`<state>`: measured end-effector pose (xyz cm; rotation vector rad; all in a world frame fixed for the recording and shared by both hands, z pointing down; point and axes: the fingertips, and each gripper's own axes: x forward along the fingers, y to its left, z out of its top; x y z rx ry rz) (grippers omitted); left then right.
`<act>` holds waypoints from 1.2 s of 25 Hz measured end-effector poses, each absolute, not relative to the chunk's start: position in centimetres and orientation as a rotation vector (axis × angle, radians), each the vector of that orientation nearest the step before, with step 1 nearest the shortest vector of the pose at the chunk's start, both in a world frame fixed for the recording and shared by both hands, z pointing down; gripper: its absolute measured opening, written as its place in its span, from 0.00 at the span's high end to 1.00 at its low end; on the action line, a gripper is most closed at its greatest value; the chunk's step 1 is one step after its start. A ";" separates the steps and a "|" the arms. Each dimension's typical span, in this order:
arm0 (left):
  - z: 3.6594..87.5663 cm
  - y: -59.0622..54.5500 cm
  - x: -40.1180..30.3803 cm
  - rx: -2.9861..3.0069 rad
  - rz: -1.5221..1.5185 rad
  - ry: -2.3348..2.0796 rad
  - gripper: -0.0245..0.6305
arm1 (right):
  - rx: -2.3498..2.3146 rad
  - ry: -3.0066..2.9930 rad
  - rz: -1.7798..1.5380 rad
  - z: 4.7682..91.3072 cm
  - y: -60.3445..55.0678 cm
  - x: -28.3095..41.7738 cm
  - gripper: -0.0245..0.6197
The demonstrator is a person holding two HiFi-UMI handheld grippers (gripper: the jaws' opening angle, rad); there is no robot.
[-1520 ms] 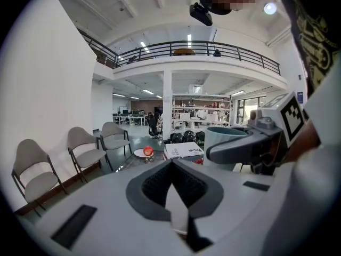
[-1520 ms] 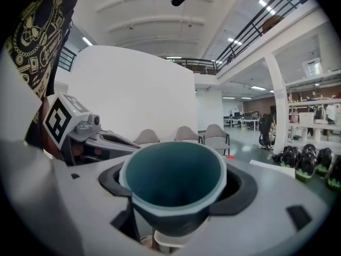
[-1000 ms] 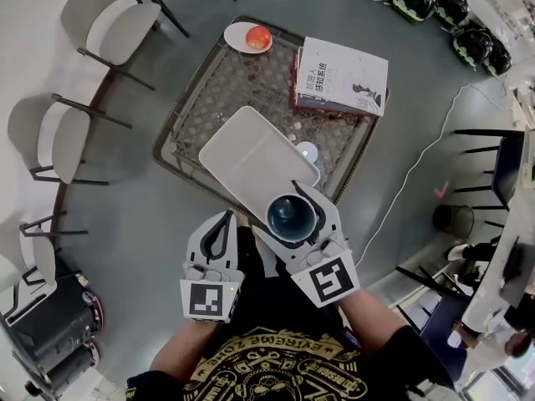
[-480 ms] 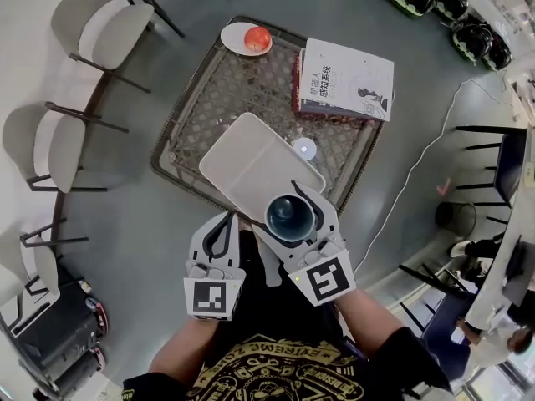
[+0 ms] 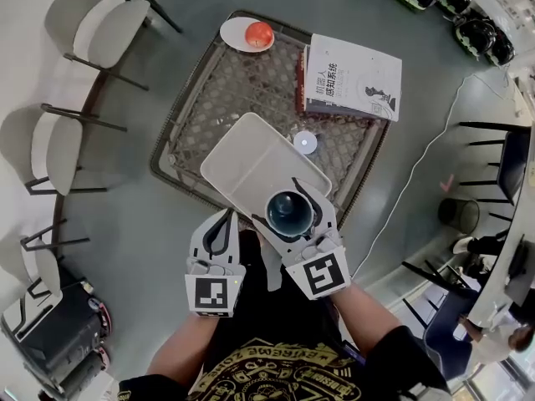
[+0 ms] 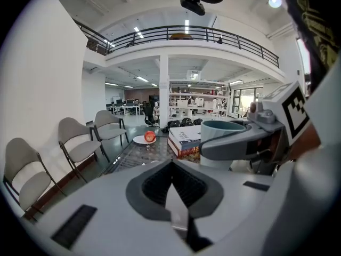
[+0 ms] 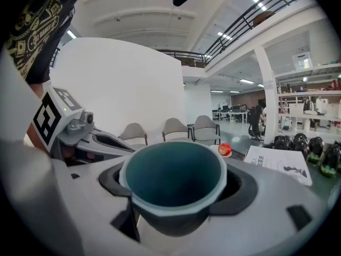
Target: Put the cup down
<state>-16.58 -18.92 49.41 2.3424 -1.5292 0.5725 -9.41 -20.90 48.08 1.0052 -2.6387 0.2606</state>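
Teal round cup [image 5: 290, 214] clamped upright in wide-spread jaws of right gripper [image 5: 293, 205], over white rectangular tray [image 5: 242, 161], likely for set-down. Left gripper [image 5: 219, 226] jaws closed, empty.

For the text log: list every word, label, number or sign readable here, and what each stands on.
"感知系统" (likely): title on the top book, white cover; other print there too small to read.
"EXTREME ZO…" (roughly): gold arc on the person's black shirt, partly cut off.
No words: square black-and-white markers on left tongs and right tongs.
No print visible: cup.
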 end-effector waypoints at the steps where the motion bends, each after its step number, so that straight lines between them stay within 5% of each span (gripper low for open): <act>1: 49.8 -19.0 -16.7 2.338 0.588 -1.522 0.97 | 1.016 -2.635 0.265 48.5 -21.1 -9.4 0.37; 30: 58.6 -21.8 -17.4 2.321 0.734 -1.428 0.97 | 1.076 -2.580 0.289 56.8 -24.1 -9.6 0.37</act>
